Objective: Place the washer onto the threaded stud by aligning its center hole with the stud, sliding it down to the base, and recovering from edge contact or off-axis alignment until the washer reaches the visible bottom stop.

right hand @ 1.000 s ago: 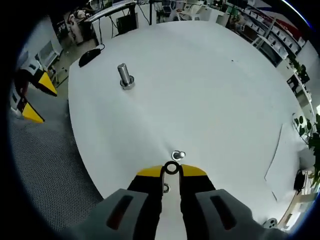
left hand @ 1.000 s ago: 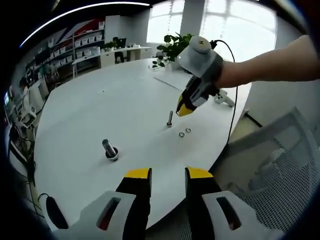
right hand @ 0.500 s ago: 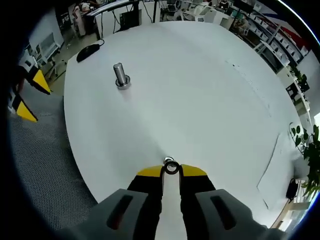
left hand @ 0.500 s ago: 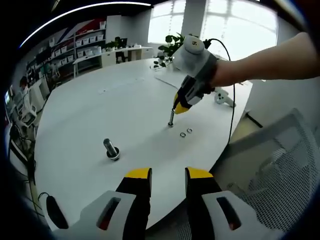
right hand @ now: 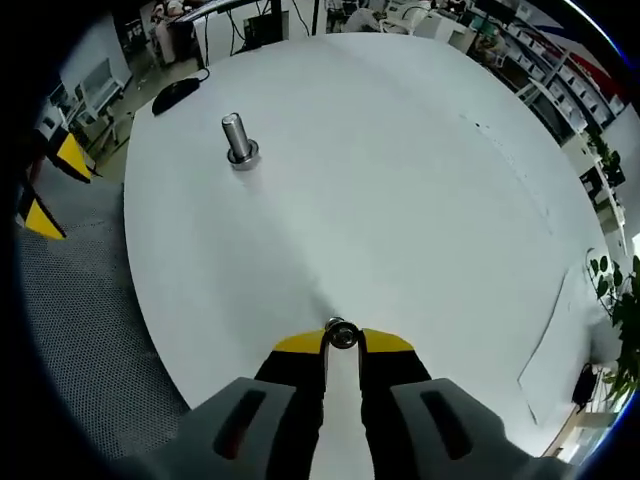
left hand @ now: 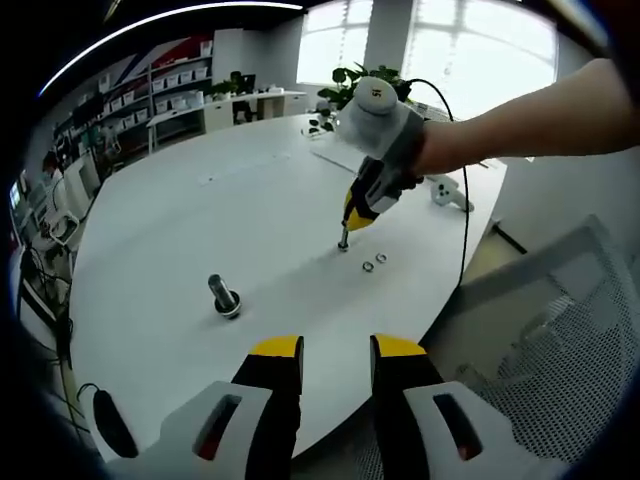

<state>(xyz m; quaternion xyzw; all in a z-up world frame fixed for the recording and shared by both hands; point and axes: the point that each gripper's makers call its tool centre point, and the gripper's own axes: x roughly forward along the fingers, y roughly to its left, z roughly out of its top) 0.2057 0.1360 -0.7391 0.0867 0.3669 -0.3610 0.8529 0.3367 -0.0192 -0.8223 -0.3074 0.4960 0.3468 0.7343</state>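
The right gripper [right hand: 343, 341] has its fingers clamped on the washer [right hand: 342, 336], held directly over the top of the small stud [left hand: 343, 239] near the edge of the white desk [right hand: 400, 180]. Two spare washers [left hand: 374, 262] lie just beside that stud. A larger stud [right hand: 237, 140] stands well apart. The left gripper [left hand: 336, 349] hovers off the desk edge, fingers apart, holding nothing.

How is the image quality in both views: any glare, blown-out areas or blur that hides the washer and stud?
Left gripper view: the windows are blown out and the white table is bright, yet the stud under the right gripper stays readable. Right gripper view: even light, soft shadows; the washer between the fingers is sharp, edges bent by fisheye.
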